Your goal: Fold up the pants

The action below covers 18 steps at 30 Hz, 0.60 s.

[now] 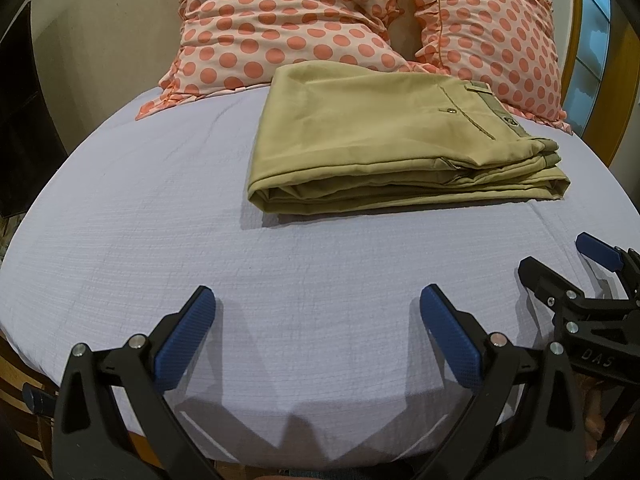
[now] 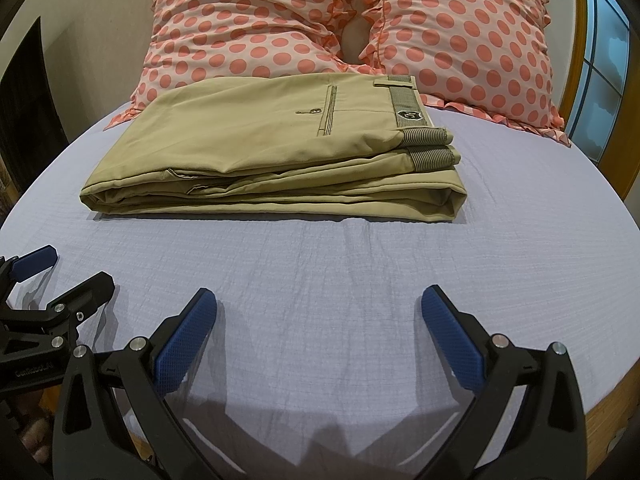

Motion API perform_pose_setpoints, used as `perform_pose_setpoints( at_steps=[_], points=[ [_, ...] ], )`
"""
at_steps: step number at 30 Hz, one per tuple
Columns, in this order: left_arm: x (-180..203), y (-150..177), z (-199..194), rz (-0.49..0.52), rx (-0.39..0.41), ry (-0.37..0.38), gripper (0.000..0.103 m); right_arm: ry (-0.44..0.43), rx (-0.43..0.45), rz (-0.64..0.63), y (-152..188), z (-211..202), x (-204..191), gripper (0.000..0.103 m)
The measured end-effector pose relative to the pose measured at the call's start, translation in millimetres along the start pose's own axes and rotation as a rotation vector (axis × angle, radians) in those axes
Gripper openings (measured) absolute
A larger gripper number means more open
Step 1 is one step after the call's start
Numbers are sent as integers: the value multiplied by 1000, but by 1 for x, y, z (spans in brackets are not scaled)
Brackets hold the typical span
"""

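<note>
Left gripper (image 1: 318, 300): your blue-padded jaws gape wide, empty, above the lilac textured bedsheet (image 1: 160, 220).
Left view, pants: the khaki cotton pants (image 1: 384, 136) lie stacked in folds near the polka-dot pillows (image 1: 280, 20), well apart from you.
Right gripper (image 2: 319, 300): likewise spread, empty.
Right view, judgement: folding looks finished, so you hang back.

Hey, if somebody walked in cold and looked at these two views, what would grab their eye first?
Probably the two polka-dot pillows, loud coral spots against the head of the bed. Next, the khaki pants, already folded into a neat stack on the lavender sheet just in front of them, waistband to the right. Nearest the cameras, the left gripper and right gripper hang open over bare sheet, touching nothing.
</note>
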<state>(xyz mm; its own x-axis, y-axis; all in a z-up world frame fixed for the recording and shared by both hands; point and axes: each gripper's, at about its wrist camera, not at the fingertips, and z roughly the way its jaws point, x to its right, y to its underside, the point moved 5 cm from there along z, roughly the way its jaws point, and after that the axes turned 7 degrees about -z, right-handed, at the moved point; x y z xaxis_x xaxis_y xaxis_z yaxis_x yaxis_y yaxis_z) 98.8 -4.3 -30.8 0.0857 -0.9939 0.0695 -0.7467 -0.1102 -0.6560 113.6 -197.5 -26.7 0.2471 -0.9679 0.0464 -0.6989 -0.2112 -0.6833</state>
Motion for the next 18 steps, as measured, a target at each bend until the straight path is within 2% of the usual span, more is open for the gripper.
perform_pose_setpoints(
  at_steps=[18],
  points=[
    [0, -1, 1, 1, -11, -4, 101, 0, 1, 0, 0, 0, 0, 102]
  ],
)
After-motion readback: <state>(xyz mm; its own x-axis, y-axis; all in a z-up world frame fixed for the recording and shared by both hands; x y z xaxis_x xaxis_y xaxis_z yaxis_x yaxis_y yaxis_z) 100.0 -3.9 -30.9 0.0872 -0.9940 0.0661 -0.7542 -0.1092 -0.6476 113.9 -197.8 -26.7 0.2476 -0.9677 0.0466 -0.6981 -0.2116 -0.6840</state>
